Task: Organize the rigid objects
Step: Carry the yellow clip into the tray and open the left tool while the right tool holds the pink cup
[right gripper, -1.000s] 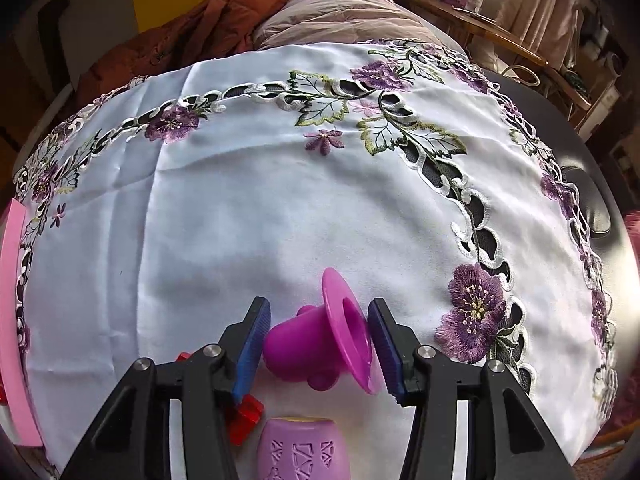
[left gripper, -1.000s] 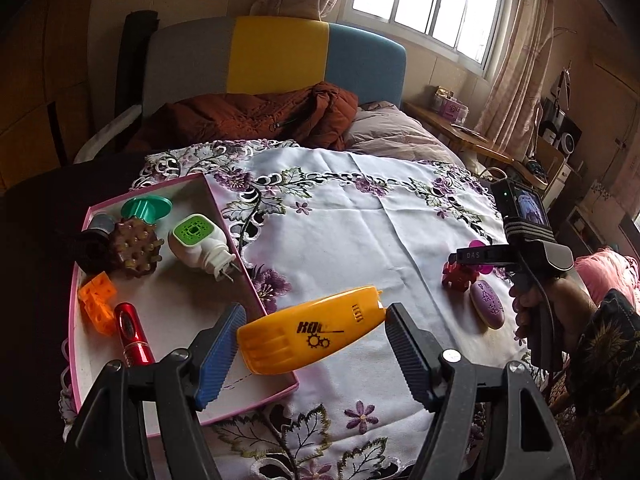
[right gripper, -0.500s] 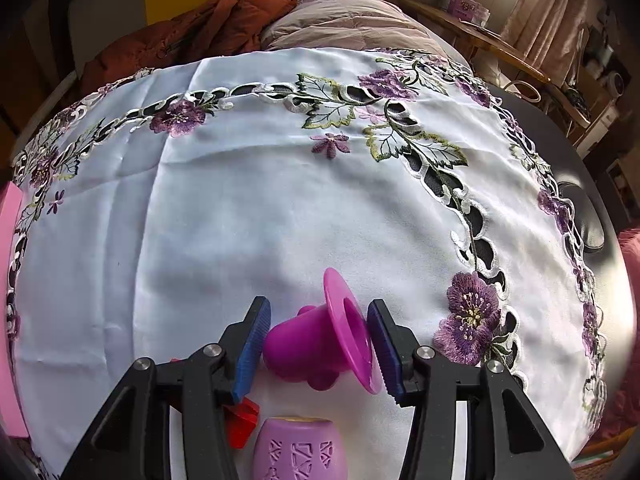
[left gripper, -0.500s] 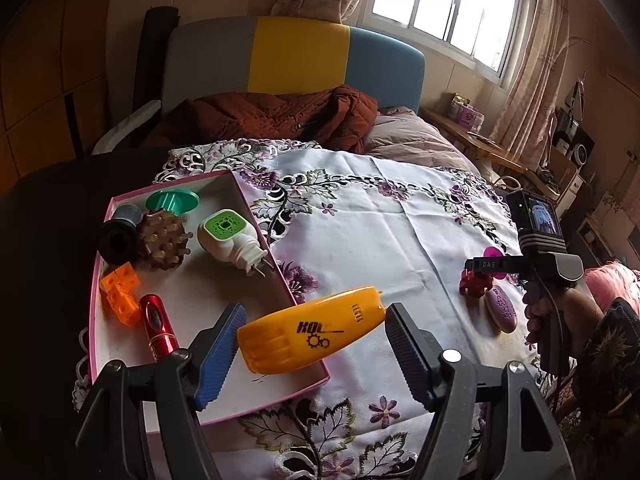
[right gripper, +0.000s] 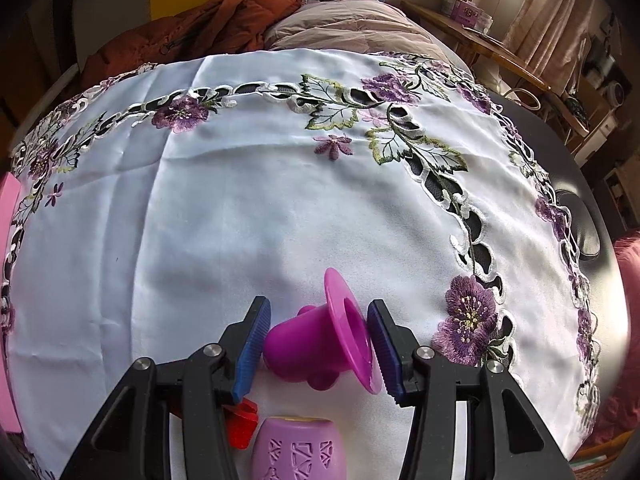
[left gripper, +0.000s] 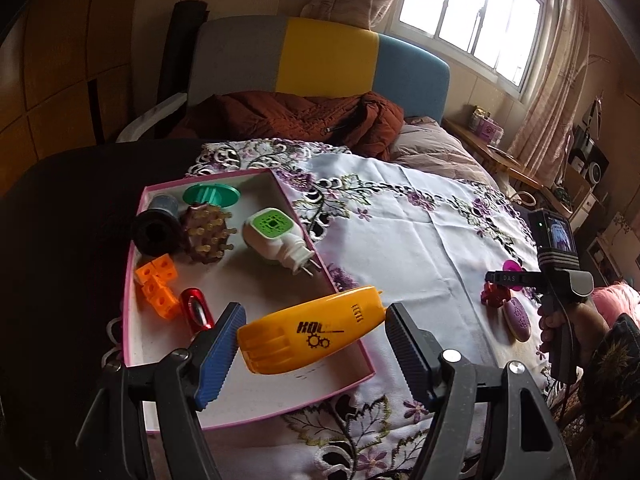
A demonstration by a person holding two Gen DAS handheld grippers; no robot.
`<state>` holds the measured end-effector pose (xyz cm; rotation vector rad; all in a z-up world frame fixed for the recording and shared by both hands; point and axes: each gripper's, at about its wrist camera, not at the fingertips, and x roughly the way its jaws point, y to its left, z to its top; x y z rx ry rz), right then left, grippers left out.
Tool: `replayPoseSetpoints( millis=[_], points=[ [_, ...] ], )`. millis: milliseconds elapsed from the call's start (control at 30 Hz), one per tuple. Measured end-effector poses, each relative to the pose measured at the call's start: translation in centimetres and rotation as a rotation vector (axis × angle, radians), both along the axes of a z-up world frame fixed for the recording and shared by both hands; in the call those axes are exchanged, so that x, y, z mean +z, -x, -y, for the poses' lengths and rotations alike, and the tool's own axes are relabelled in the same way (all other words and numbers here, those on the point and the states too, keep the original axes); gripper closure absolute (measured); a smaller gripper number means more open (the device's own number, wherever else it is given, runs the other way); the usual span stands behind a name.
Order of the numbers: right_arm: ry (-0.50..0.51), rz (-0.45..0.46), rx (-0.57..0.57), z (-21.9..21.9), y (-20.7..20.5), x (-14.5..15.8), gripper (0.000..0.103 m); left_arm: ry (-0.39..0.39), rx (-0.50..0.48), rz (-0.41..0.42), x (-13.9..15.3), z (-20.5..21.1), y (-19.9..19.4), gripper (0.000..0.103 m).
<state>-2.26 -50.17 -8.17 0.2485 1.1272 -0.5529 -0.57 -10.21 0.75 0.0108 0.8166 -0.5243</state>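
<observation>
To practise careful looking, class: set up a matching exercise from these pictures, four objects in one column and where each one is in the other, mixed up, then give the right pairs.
Objects:
1. yellow plastic tool
2. magenta funnel
3. orange cubes
4. red piece

Places:
A. between the pads of the right gripper
B. lying in the pink tray
C. on the tablecloth, beside the purple oval case
D. between the pads of the left gripper, above the tray's corner

Pairs: 1-D, 2-A, 3-B, 4-C
</observation>
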Motion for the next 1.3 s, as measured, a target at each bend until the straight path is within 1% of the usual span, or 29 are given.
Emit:
replayPoseSetpoints(
  millis=[133, 267, 433, 533, 633, 700, 800, 967, 1067, 1200, 1300],
  points=[
    [0.005, -0.002, 0.004, -0.1, 0.0, 0.0, 0.052, 0.01, 0.09, -0.007, 0.1, -3.7, -1.1, 0.03],
    [0.006, -0.003, 0.005, -0.1, 0.0, 0.0, 0.052, 0.017, 0.176, -0.028, -0.5, -7.8, -1.7, 0.03],
    [0.011, -0.005, 0.011, -0.2, -0.1, 0.1, 0.053, 0.007, 0.223, -0.077, -2.2, -10.2, -1.8, 0.03],
    [0.012, -0.006, 0.011, -0.3, -0.1, 0.1, 0.053, 0.014, 0.223, -0.12, -3.3, -10.4, -1.8, 0.03],
    [0.018, -0.008, 0.016, -0.4, -0.1, 0.1, 0.053, 0.092, 0.227, -0.201, -4.0, -10.4, -2.7, 0.03],
    [0.016, -0.007, 0.019, -0.4, -0.2, 0.1, 0.053, 0.111, 0.234, -0.21, -4.1, -10.1, -3.2, 0.03],
    [0.018, -0.008, 0.021, -0.5, -0.1, 0.2, 0.053, 0.104, 0.241, -0.213, -4.6, -9.4, -4.2, 0.03],
    [0.019, -0.008, 0.022, -0.5, -0.1, 0.1, 0.053, 0.048, 0.282, -0.227, -6.0, -8.6, -6.1, 0.03],
    [0.02, -0.008, 0.023, -0.5, -0.1, 0.1, 0.053, 0.046, 0.279, -0.251, -6.7, -8.5, -6.7, 0.029],
    [0.022, -0.009, 0.025, -0.5, -0.1, 0.1, 0.053, 0.035, 0.279, -0.238, -6.7, -8.6, -6.5, 0.029],
    [0.026, -0.01, 0.028, -0.6, -0.1, 0.1, 0.053, 0.013, 0.282, -0.207, -6.2, -8.7, -5.8, 0.029]
  ],
)
